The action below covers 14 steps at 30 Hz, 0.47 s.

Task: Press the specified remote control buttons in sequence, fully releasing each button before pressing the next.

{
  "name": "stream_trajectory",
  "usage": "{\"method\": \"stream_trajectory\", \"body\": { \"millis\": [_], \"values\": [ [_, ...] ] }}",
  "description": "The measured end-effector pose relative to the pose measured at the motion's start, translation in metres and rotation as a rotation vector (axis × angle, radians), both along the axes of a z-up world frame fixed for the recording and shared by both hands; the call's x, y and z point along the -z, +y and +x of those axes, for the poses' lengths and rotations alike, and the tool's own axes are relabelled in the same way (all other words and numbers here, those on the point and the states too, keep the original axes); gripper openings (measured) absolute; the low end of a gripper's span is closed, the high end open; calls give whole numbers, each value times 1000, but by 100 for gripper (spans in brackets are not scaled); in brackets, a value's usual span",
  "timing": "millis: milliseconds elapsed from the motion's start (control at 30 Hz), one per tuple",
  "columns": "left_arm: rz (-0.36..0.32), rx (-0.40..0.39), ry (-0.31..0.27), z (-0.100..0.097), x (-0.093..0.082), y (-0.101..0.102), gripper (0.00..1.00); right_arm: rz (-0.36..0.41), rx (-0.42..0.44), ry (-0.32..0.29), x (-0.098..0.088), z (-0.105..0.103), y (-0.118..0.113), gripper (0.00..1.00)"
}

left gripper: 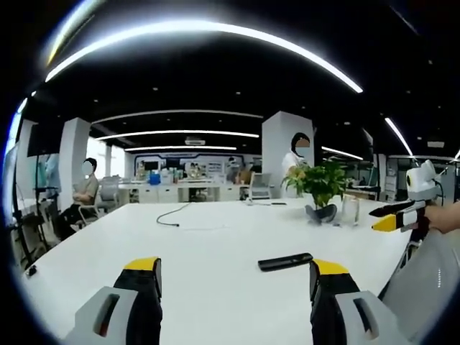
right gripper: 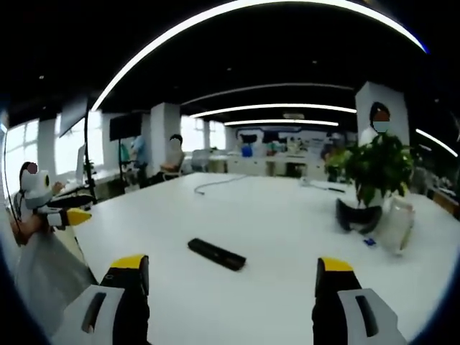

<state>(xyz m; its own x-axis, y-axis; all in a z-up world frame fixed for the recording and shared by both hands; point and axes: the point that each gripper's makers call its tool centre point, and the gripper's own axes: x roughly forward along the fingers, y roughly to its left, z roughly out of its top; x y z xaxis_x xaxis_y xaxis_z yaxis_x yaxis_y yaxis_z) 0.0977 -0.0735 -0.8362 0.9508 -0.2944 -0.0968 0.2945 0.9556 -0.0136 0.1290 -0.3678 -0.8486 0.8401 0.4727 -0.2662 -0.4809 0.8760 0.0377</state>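
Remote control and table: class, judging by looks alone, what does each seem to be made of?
Remote control: probably black plastic, matt, since the dark slim bar shows almost no glare. Table: a smooth white top, perhaps laminate, with a soft sheen from the ceiling lights; the exact material cannot be told.

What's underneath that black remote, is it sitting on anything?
The black remote lies flat, directly on the bare white table, with nothing visibly tucked beneath it. Its underside is hidden, so anything thin below it could not be seen.
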Motion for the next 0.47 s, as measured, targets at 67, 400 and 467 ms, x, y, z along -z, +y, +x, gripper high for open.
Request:
{"method": "stream_trajectory", "body": {
  "millis": [67,400,467],
  "values": [
    [5,-7,-1,0,0,1,88,1,1,5,1,0,-1,95],
    [1,-40,-5,0,-1,5,88,-6,-57,42,10,-2,9,93],
    [21,-40,-2,1,0,5,88,-1,-68,51,11,-3,10,91]
  ]
}}
